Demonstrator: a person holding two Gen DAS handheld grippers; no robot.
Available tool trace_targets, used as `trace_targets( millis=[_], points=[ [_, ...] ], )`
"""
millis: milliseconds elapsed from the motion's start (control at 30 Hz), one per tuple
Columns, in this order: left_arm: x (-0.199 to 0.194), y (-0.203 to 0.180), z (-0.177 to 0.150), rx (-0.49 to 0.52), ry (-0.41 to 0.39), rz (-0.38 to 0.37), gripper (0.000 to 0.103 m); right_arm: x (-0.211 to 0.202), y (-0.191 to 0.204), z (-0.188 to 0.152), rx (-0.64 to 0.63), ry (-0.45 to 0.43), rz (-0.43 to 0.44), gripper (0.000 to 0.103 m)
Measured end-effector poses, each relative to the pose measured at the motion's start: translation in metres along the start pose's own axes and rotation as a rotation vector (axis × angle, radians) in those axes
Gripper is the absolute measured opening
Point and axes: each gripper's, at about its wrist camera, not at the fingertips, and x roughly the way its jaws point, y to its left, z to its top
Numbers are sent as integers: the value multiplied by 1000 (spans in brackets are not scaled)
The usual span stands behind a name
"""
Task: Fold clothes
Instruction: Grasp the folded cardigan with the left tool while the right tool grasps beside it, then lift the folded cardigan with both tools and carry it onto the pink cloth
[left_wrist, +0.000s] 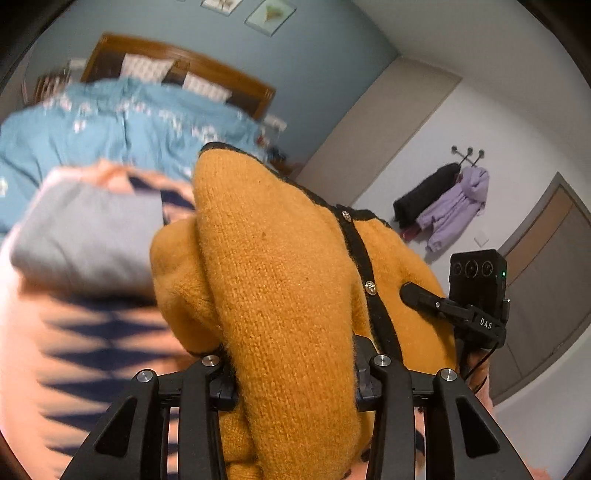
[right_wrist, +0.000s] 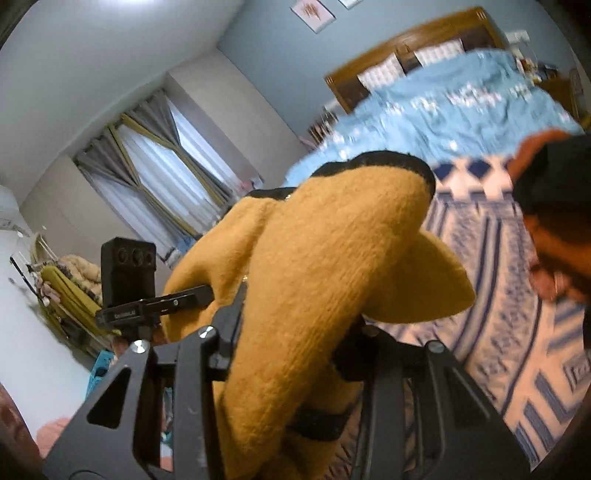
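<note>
A mustard knit cardigan with black trim and small metal buttons hangs bunched above the bed. My left gripper is shut on a thick fold of it, and the cloth hides the fingertips. In the right wrist view the same cardigan drapes over my right gripper, which is shut on another part of it. The right gripper's body shows at the cardigan's right edge in the left wrist view. The left gripper's body shows at the left in the right wrist view.
A folded grey garment lies on the patterned bedspread to the left. A dark and rust garment lies at the right. Beyond are a blue quilt, a wooden headboard, hung coats and a curtained window.
</note>
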Motion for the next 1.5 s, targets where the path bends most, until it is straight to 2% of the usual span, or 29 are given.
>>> trace_targets(
  millis=[233,467,633,800,1000,1133,1367,1500],
  points=[
    [-28,23,55,2,-88,94,41,54,18,62,-2,-57,66,40],
    [-28,82,101,-27,-130,209,41,132,7,103,36,-41,90,40],
    [-17,120,129,-61,-150,199,41,177,-7,127,70,-59,96,40],
    [-2,158,144,-66,-173,237,41,217,-32,144,105,-81,91,40],
    [22,209,143,-104,-169,292,41,269,-64,142,161,-51,58,40],
    [33,239,130,-140,-160,296,41,295,-82,133,189,-30,52,40],
    [56,288,96,-237,-73,332,43,321,-118,107,261,49,18,39],
    [55,302,82,-282,-83,311,46,322,-134,97,315,70,2,41]
  ],
)
